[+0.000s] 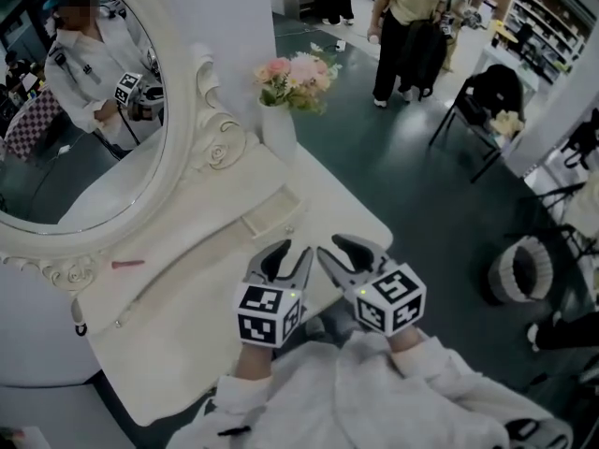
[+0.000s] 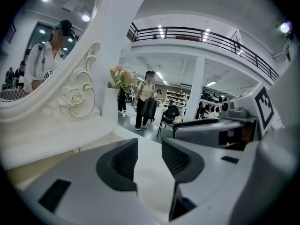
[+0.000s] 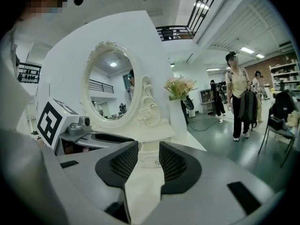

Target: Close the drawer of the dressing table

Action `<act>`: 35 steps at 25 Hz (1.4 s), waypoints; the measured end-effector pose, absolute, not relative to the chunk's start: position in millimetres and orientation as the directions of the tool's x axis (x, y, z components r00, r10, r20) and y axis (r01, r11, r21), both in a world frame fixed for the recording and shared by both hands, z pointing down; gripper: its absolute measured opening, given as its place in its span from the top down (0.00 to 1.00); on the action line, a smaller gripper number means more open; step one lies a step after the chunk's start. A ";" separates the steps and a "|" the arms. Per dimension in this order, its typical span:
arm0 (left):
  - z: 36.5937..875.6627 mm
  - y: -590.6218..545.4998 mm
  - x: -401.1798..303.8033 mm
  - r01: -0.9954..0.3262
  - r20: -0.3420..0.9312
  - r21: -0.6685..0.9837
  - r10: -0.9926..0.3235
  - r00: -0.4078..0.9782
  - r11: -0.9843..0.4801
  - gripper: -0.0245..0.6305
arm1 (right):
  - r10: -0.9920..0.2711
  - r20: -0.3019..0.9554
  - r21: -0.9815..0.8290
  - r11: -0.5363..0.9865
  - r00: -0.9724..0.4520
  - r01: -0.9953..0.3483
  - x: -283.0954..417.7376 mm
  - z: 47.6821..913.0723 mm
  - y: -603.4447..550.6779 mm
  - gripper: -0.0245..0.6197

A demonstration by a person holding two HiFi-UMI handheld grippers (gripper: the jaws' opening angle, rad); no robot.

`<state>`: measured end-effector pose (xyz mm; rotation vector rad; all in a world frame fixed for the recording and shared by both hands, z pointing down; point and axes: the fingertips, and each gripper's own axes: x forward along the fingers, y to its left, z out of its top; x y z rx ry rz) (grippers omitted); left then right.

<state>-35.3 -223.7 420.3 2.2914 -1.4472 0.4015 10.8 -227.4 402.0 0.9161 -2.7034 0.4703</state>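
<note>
White sleeves [image 1: 318,396], grey left claw [image 1: 293,251], right claw [image 1: 329,247], black-and-white marker cubes [image 1: 267,314]

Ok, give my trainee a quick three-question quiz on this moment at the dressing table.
1. True or false: the left gripper and the right gripper each clamp something in their jaws.
2. In the head view, where does the vase of flowers stand relative to the oval mirror? A: to its right. B: to its left. C: on the floor.
3. What shows in the mirror's glass?
Key: 1 false, both pairs of jaws stand apart with nothing between them; 2 A; 3 a person in white holding a gripper.
</note>
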 end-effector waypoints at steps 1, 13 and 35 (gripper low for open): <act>421.5 -224.0 -36.7 -0.907 0.443 0.182 -0.792 0.421 -0.381 0.75 | -0.537 0.337 -0.222 0.753 -0.773 -0.620 8.7 403.3 -227.7 0.78; 432.7 -222.6 -68.4 -0.943 0.452 0.207 -0.829 0.329 -0.261 0.75 | -0.424 0.367 -0.223 0.824 -0.828 -0.521 -19.3 413.3 -237.8 0.78; 457.5 -242.2 -96.2 -0.970 0.512 0.243 -0.853 0.098 0.034 0.75 | -0.203 0.425 -0.220 0.922 -0.882 -0.319 -34.7 433.1 -298.1 0.78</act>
